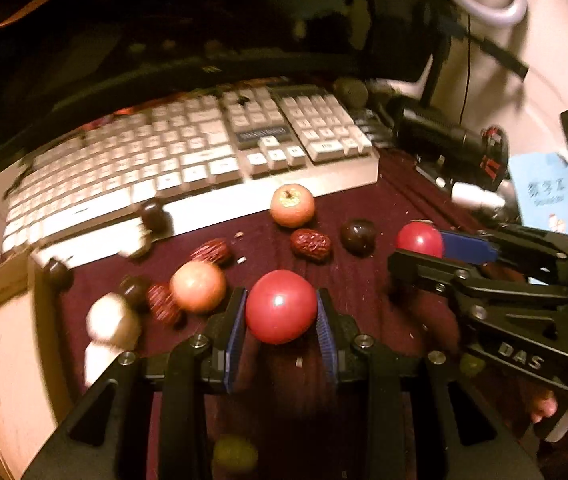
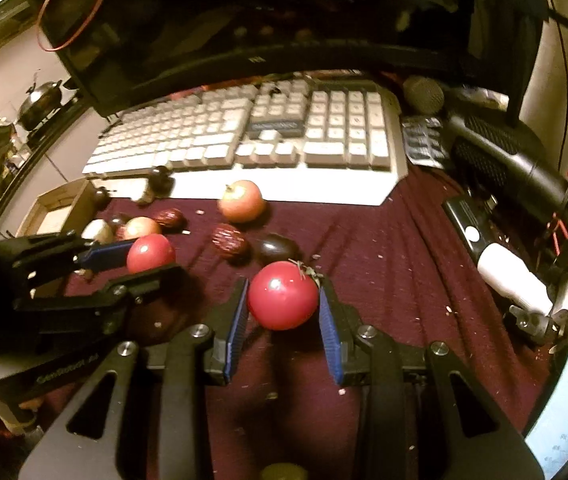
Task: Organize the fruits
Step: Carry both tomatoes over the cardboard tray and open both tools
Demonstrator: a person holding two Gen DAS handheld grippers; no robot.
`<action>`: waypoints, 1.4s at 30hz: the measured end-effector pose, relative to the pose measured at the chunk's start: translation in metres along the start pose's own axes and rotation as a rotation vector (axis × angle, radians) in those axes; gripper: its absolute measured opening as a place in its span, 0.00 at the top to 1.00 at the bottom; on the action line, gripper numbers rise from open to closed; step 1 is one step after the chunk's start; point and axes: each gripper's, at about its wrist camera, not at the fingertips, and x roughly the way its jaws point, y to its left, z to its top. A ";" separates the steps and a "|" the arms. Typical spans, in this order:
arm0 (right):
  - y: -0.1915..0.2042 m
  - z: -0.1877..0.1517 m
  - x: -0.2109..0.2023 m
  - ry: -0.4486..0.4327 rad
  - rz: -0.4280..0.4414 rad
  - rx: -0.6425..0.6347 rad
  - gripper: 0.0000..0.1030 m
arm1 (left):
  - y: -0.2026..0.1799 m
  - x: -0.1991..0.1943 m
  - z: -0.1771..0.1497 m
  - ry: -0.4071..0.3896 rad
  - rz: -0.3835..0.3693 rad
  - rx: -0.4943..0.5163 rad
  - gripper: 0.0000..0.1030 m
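My left gripper [image 1: 281,312] is shut on a red tomato [image 1: 281,306], held above the dark red cloth [image 1: 364,280]. My right gripper [image 2: 283,300] is shut on a second red tomato [image 2: 283,295] with a green stem. Each gripper shows in the other's view: the right [image 1: 416,250] with its tomato [image 1: 419,239], the left [image 2: 144,260] with its tomato [image 2: 150,252]. On the cloth lie two small apples [image 1: 292,205] [image 1: 198,286], red dates [image 1: 310,244] [image 1: 212,251], dark plums [image 1: 358,236] and white mushrooms [image 1: 110,322].
A white keyboard [image 1: 188,160] lies behind the fruit. A black torch-like tool [image 1: 450,140], a white bottle [image 2: 514,280] and a blue card [image 1: 546,192] sit at the right. A monitor edge [image 2: 244,60] and a microphone [image 2: 424,94] stand behind. The table edge [image 1: 8,344] is at left.
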 end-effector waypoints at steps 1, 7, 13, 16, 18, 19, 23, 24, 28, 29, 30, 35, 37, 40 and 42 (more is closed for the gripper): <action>0.007 0.001 -0.004 -0.008 0.004 -0.011 0.65 | 0.005 -0.013 -0.006 -0.020 0.006 -0.030 0.68; 0.053 0.003 -0.019 -0.032 0.045 -0.086 0.65 | 0.034 -0.075 -0.037 -0.118 0.053 -0.129 0.68; 0.127 -0.001 -0.022 -0.040 0.124 -0.189 0.65 | 0.070 -0.130 -0.073 -0.207 0.148 -0.200 0.68; 0.166 -0.002 -0.020 -0.034 0.167 -0.244 0.65 | 0.095 -0.146 -0.092 -0.221 0.198 -0.242 0.68; 0.193 -0.005 -0.016 -0.025 0.201 -0.275 0.65 | 0.113 -0.152 -0.106 -0.218 0.234 -0.275 0.68; 0.201 -0.006 -0.015 -0.021 0.211 -0.285 0.65 | 0.119 -0.154 -0.111 -0.218 0.247 -0.283 0.68; 0.245 -0.013 -0.001 0.010 0.247 -0.331 0.65 | 0.146 -0.152 -0.133 -0.187 0.294 -0.325 0.68; 0.257 -0.015 0.003 0.022 0.257 -0.344 0.65 | 0.148 -0.150 -0.136 -0.177 0.296 -0.333 0.68; 0.281 -0.022 0.018 0.051 0.245 -0.373 0.65 | 0.165 -0.138 -0.152 -0.133 0.302 -0.371 0.68; 0.285 -0.023 0.023 0.062 0.243 -0.373 0.65 | 0.169 -0.134 -0.155 -0.120 0.305 -0.381 0.68; 0.288 -0.024 0.031 0.089 0.246 -0.365 0.65 | 0.171 -0.131 -0.156 -0.110 0.307 -0.385 0.68; 0.295 -0.033 0.052 0.133 0.212 -0.367 0.65 | 0.181 -0.120 -0.165 -0.064 0.328 -0.404 0.68; 0.299 -0.036 0.059 0.149 0.206 -0.368 0.65 | 0.186 -0.118 -0.167 -0.055 0.339 -0.407 0.68; 0.303 -0.039 0.064 0.166 0.184 -0.380 0.65 | 0.187 -0.115 -0.170 -0.039 0.362 -0.406 0.67; 0.305 -0.042 0.067 0.177 0.175 -0.384 0.65 | 0.186 -0.115 -0.171 -0.034 0.371 -0.401 0.67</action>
